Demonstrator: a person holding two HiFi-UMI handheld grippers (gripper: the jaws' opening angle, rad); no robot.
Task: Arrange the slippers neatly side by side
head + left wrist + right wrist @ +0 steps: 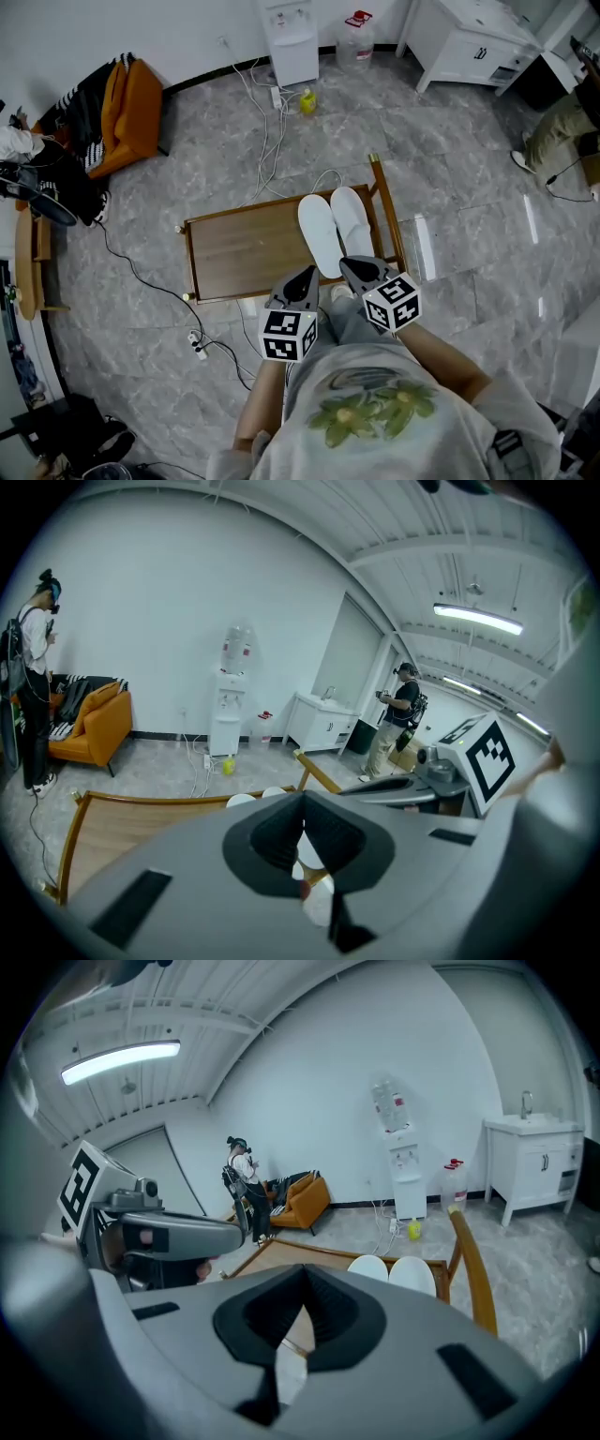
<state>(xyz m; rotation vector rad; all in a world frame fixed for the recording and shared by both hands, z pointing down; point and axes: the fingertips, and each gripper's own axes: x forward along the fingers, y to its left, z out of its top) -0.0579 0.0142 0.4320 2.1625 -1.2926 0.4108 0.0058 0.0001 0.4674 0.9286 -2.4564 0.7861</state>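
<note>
Already the slippers (323,234) lie side by side and touching, running near to far, at the right end of the wooden bench (234,253). That looks like the neat pair the task wants, so it's probably done. Left tool (306,275) and right tool (362,266) hang at the bench's near edge by the person's body, just short of the slippers, likely because nothing is left to move. Both tools are pressed together, with nothing pinched.
</note>
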